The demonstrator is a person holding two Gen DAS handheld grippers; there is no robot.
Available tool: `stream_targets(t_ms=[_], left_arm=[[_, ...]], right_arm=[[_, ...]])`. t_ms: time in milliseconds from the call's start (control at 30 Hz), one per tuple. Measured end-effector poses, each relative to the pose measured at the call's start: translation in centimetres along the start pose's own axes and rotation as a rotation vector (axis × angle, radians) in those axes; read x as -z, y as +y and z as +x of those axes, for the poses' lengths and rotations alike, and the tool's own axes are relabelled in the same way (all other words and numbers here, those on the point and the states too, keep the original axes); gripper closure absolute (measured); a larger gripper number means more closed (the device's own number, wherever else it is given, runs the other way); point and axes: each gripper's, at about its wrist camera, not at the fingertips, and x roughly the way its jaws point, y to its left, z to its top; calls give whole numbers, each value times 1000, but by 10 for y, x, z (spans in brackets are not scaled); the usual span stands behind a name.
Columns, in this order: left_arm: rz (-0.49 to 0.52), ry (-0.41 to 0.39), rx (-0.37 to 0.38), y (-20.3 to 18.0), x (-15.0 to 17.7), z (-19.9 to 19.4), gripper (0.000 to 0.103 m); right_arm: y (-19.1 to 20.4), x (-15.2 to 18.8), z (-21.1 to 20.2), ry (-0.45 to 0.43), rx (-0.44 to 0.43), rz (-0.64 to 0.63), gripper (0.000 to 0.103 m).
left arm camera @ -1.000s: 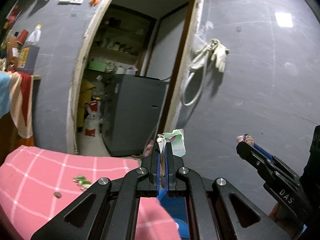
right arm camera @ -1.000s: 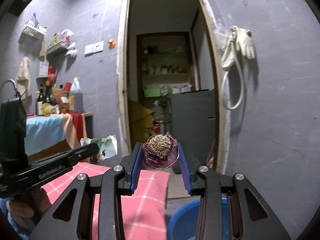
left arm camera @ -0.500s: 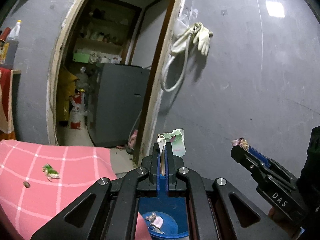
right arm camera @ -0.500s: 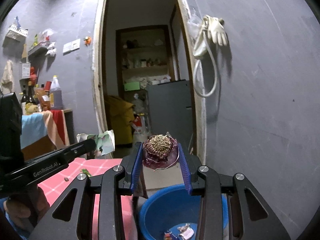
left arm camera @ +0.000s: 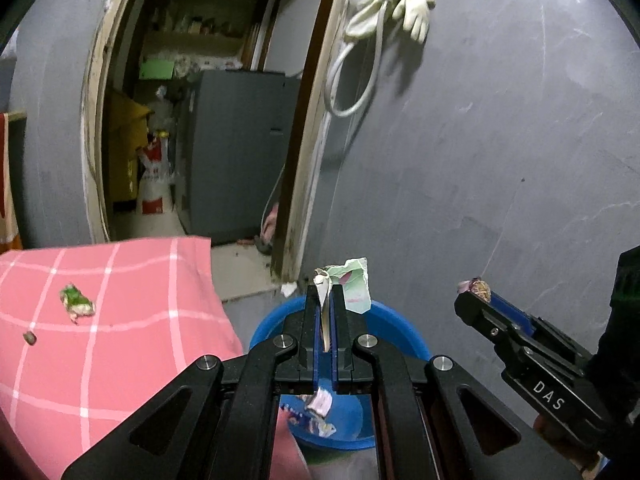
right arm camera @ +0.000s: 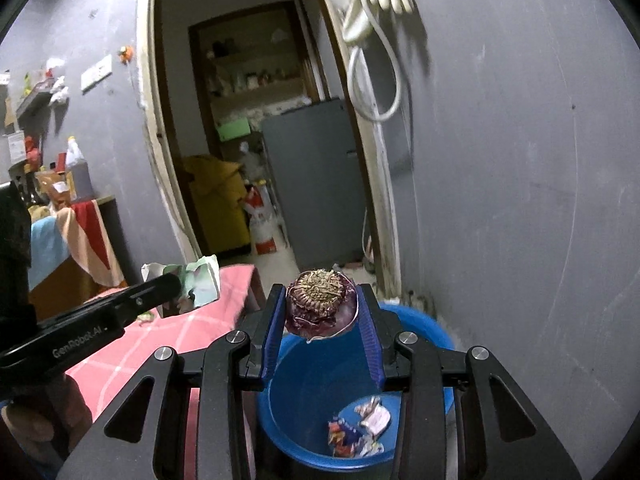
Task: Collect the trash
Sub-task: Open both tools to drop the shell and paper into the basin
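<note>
My left gripper (left arm camera: 329, 292) is shut on a crumpled pale green and white paper wrapper (left arm camera: 352, 286), held above the near rim of a blue bucket (left arm camera: 394, 326). In the right wrist view my right gripper (right arm camera: 322, 304) is shut on a purple onion end (right arm camera: 320, 302) with dried roots on top, hanging over the blue bucket (right arm camera: 304, 384). Several crumpled wrappers (right arm camera: 360, 428) lie on the bucket's bottom. The left gripper (right arm camera: 160, 284) and its paper wrapper (right arm camera: 200, 284) show at the left of that view. The right gripper (left arm camera: 474, 296) with the onion end (left arm camera: 476, 286) shows at the right of the left wrist view.
A pink checked tablecloth (left arm camera: 120, 320) covers the table left of the bucket, with a green wrapper scrap (left arm camera: 76, 304) and a small dark bit (left arm camera: 29, 337) on it. A grey wall (left arm camera: 500, 140) stands behind the bucket. An open doorway (left arm camera: 208, 120) lies beyond.
Both grippers have swung right and down from over the table to above the blue bucket, whose inside has come into view. Both still carry their trash.
</note>
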Motion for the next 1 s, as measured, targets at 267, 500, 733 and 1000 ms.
stream_targets(t_ms=[267,500,733,1000], left_arm=[[-21,123,-11,6,12,30,101],[-42,206,-9,13,19,51,101],[-63,262,-9,19,21,60,99],[-83,260,2,22,18,58,72]], right_arm=[[-6,11,15,75,10,18,68],[-10,14,26,122,13,39,68],[-12,15,36,162,19,53,65],[-12,10,37,157,29,53,59]])
